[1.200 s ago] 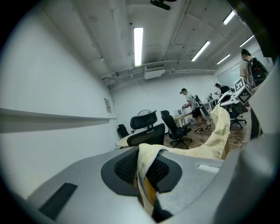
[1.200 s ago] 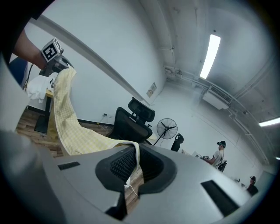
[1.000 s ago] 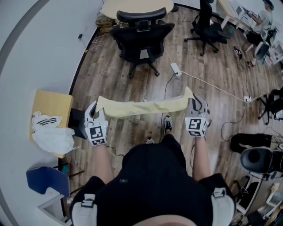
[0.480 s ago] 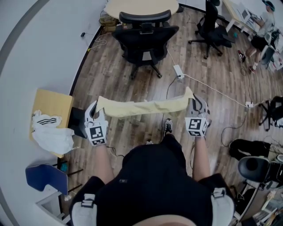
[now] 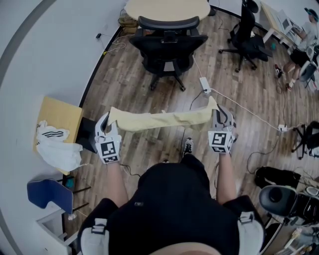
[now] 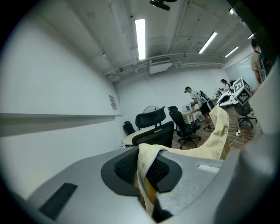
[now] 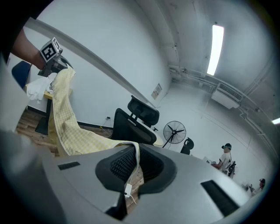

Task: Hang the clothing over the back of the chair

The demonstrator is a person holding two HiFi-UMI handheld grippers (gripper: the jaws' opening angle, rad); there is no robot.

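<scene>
Pale yellow checked clothing (image 5: 159, 119) is stretched as a long band between my two grippers. It hangs in the air in front of my body, above the brown wooden plank floor (image 5: 124, 84).

My left gripper (image 5: 107, 124) holds its left end. In the left gripper view the jaws are closed on a thick fold of the clothing, which comes out from between the dark pads and runs away to the right. My right gripper (image 5: 218, 117) holds the other end. In the right gripper view the jaws are pressed together on a thin edge of the clothing, and a small white tag (image 7: 127, 189) hangs just below that edge.

To my left, near the wall, stands a small light wooden table (image 5: 57, 114) with crumpled white garments (image 5: 59, 149) on it. Further ahead, a white power strip (image 5: 205, 84) lies on the floor with its cable. Beyond it stands the black mesh office chair with a headrest (image 5: 168, 47), well apart from the clothing. A round beige table (image 5: 167, 9) is just behind this chair.
</scene>
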